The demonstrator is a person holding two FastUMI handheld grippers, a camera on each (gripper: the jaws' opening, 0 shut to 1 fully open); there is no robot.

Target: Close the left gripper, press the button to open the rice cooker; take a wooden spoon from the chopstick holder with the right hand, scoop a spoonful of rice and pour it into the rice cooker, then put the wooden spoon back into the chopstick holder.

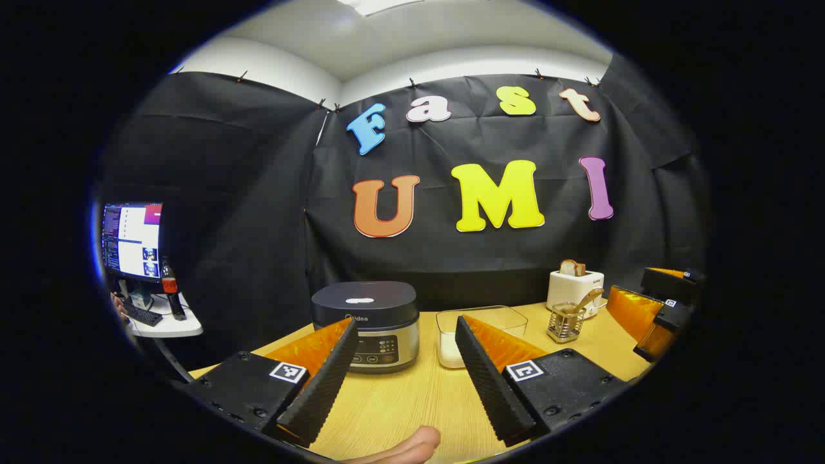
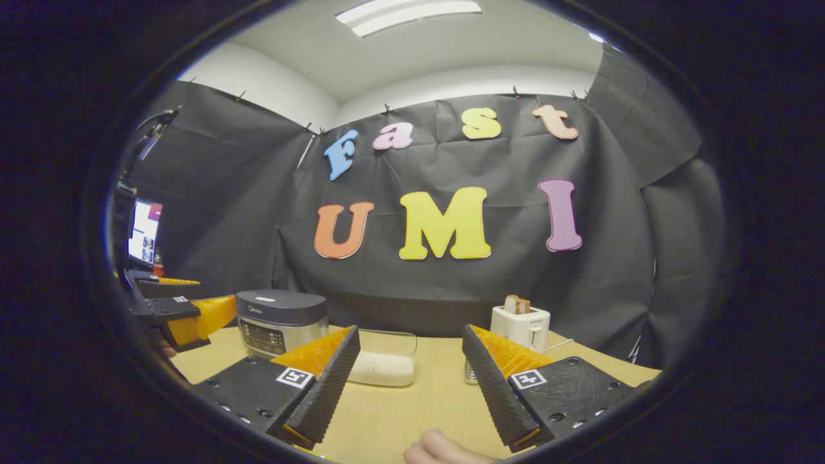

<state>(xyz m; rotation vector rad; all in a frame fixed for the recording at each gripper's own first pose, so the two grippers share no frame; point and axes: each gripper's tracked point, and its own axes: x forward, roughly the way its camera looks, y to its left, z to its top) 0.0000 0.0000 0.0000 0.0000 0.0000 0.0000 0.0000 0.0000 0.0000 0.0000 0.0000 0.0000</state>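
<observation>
The rice cooker (image 1: 367, 325) stands on the wooden table with its dark lid down, just beyond my left gripper (image 1: 403, 377), which is open and holds nothing. Right of the cooker sits a clear box of white rice (image 1: 480, 335). Farther right, a wire chopstick holder (image 1: 566, 322) carries the wooden spoon (image 1: 588, 299). In the right gripper view my right gripper (image 2: 409, 383) is open and empty above the table, with the rice cooker (image 2: 280, 322) to its left, the rice box (image 2: 383, 361) straight ahead, and the holder (image 2: 470, 372) mostly hidden behind its right finger. The right gripper (image 1: 654, 309) also appears at the far right.
A white toaster (image 1: 575, 288) with bread in it stands behind the holder, near the black cloth wall. A side shelf with a monitor (image 1: 132, 240) and a bottle (image 1: 171, 290) is off to the left. A fingertip (image 1: 399, 446) shows at the bottom edge. The left gripper (image 2: 174, 316) hovers left of the cooker.
</observation>
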